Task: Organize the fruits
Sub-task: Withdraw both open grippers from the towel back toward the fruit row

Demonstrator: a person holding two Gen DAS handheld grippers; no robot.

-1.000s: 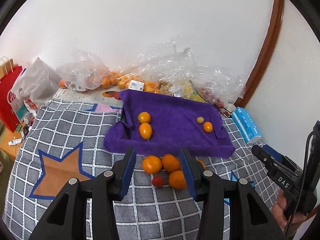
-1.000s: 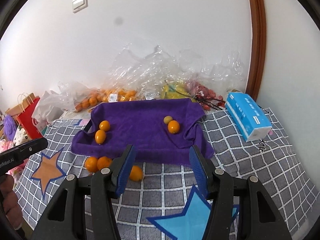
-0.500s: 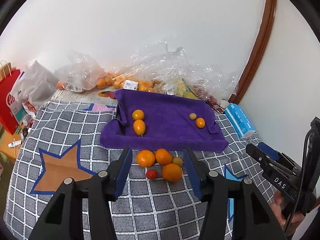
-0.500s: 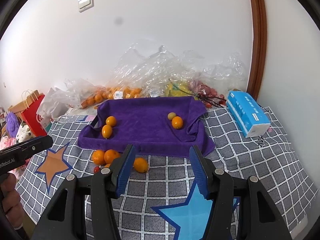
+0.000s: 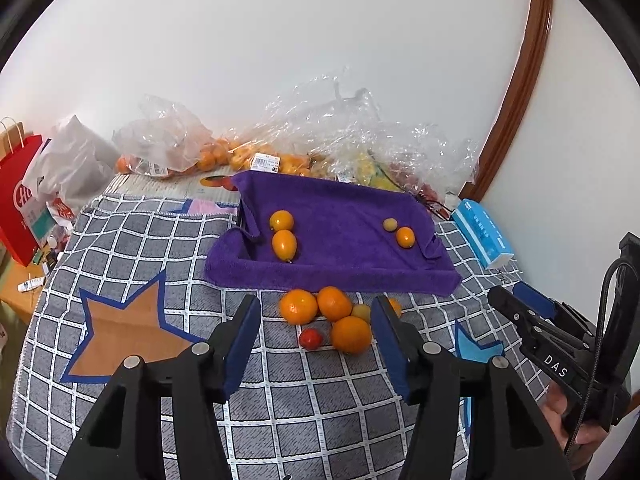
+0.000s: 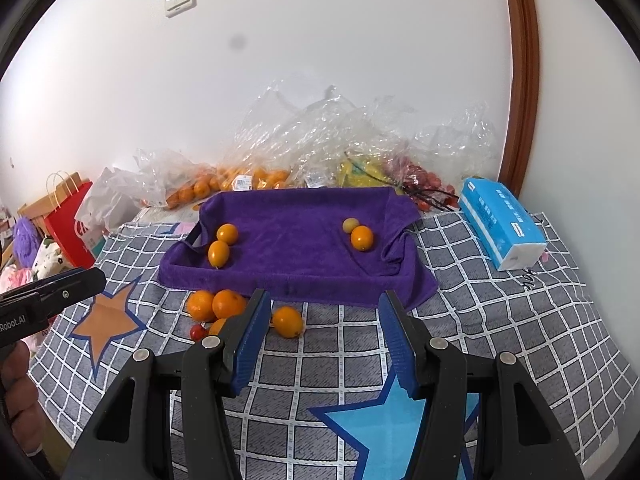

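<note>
A tray draped in a purple towel [image 5: 344, 240] [image 6: 296, 248] holds two orange fruits at its left [image 5: 283, 236] [image 6: 222, 242] and a small green fruit beside an orange one at its right [image 5: 400, 232] [image 6: 358, 234]. In front of it on the checked cloth lie several loose oranges [image 5: 332, 312] [image 6: 216, 304], a lone orange [image 6: 287, 321] and a small red tomato [image 5: 311, 338] [image 6: 197, 332]. My left gripper [image 5: 316, 332] is open and empty, just short of the loose oranges. My right gripper [image 6: 324, 332] is open and empty, to their right.
Clear plastic bags of oranges and other fruit [image 5: 248, 156] [image 6: 320, 160] lie along the wall behind the tray. A blue tissue pack [image 5: 482, 236] [image 6: 500, 224] sits at the right. A red paper bag [image 5: 20, 204] stands off the left edge.
Both grippers have pulled back and risen a little, so the tray and loose fruit look smaller and farther. Both stay open. No fruit has moved.
</note>
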